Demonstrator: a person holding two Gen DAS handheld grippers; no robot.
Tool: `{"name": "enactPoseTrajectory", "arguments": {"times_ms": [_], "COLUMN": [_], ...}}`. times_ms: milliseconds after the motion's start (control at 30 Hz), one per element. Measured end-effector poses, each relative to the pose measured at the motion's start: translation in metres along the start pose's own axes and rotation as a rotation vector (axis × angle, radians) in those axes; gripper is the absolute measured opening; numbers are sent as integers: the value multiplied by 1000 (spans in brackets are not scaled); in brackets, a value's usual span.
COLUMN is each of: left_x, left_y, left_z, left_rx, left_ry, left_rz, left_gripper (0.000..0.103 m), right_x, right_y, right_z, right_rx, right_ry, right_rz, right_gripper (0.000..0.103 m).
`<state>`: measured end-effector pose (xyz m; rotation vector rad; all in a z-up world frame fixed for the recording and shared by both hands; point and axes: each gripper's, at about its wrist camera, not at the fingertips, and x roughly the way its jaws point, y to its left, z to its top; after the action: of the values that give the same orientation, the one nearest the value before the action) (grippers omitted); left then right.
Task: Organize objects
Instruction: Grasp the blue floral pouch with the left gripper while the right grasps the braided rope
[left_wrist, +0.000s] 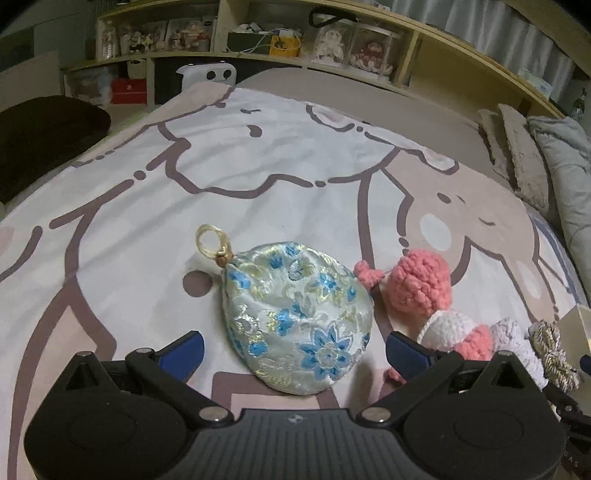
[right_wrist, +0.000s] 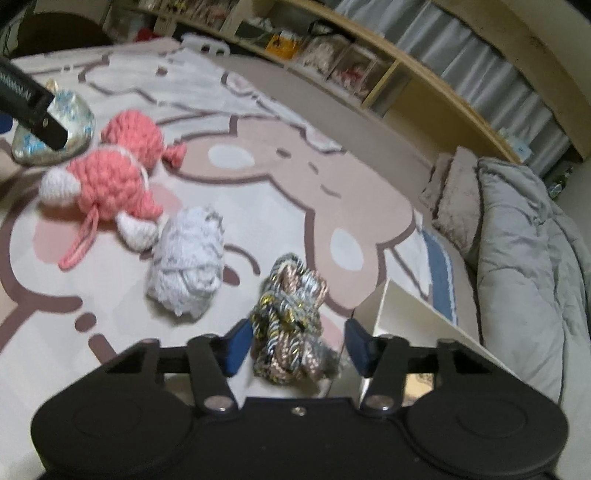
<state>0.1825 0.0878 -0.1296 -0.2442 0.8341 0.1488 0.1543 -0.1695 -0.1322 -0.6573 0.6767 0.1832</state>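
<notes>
Four small things lie on the bed cover (left_wrist: 155, 192), and none of them looks put away yet, so I judge the task is only at its start. I cannot tell from here where each one should go.

Biggest on the cover is the open white box (right_wrist: 417, 317), close to the bed's right edge, just beside the right gripper (right_wrist: 297, 349). Next in size is the brocade pouch (left_wrist: 295, 314), with blue flowers and a gold ring at its top; it lies near the closer edge, between the fingers of the left gripper (left_wrist: 295, 350). These fingers stand wide, one on each side of the pouch, not pressing it. Touching the pouch on its right is the pink crochet doll (left_wrist: 421, 284), then the white yarn toy (right_wrist: 188, 258) just beside the doll. Smallest is the knotted metallic cord (right_wrist: 291, 317), between the right gripper's fingers, which are also wide and not closed on it.

Beyond the row, the middle and far part of the cover are free, so there is room to lift and carry. To the right, the grey folded blanket (right_wrist: 517, 258) and the box narrow the way.
</notes>
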Motion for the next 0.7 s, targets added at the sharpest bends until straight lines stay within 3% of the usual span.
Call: {"name": "enactPoseTrajectory", "arguments": {"times_ms": [133, 333, 700], "left_x": [5, 8, -6], "left_y": [-4, -6, 1], "left_z": [0, -1, 2], "left_rx": [11, 46, 86], "left_ry": [1, 0, 23], "left_rz": [13, 24, -8], "left_gripper": [103, 101, 64], "right_x": [3, -6, -36], "right_y": [3, -2, -17], "right_z": [-2, -2, -3], "right_rx": [-19, 30, 221], "right_ry": [20, 4, -9], "right_rz": [1, 27, 197], "right_gripper": [33, 26, 24]}}
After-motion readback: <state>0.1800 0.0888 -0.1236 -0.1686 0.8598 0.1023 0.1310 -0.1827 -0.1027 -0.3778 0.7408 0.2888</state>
